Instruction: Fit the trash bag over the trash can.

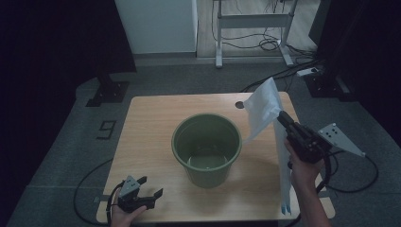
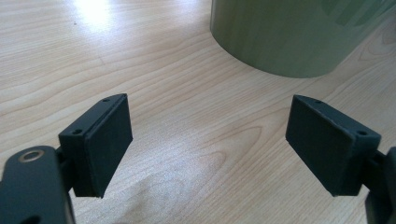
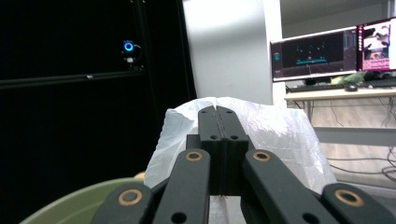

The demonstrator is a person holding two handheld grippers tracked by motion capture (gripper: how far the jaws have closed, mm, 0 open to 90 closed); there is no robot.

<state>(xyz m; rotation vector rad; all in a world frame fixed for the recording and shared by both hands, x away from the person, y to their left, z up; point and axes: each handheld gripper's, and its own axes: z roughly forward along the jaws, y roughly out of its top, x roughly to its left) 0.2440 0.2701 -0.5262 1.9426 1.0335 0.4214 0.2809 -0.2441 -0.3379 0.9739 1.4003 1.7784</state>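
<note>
High view: at the right edge of the pale wooden counter [image 1: 156,137], the right hand-held gripper [image 1: 283,118] is raised on a bent forearm, jaws clamped on a white crinkled plastic bag [image 1: 263,111] hanging beside the round green plastic bucket [image 1: 206,149] at the counter's middle. The left hand-held gripper [image 1: 152,187] rests low at the near left corner, jaws spread wide and empty, pointing toward the bucket.

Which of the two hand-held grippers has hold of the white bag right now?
The right hand-held gripper: its jaws are shut on the white plastic bag, lifted beside the green bucket. The left hand-held gripper rests open and empty on the table.
</note>
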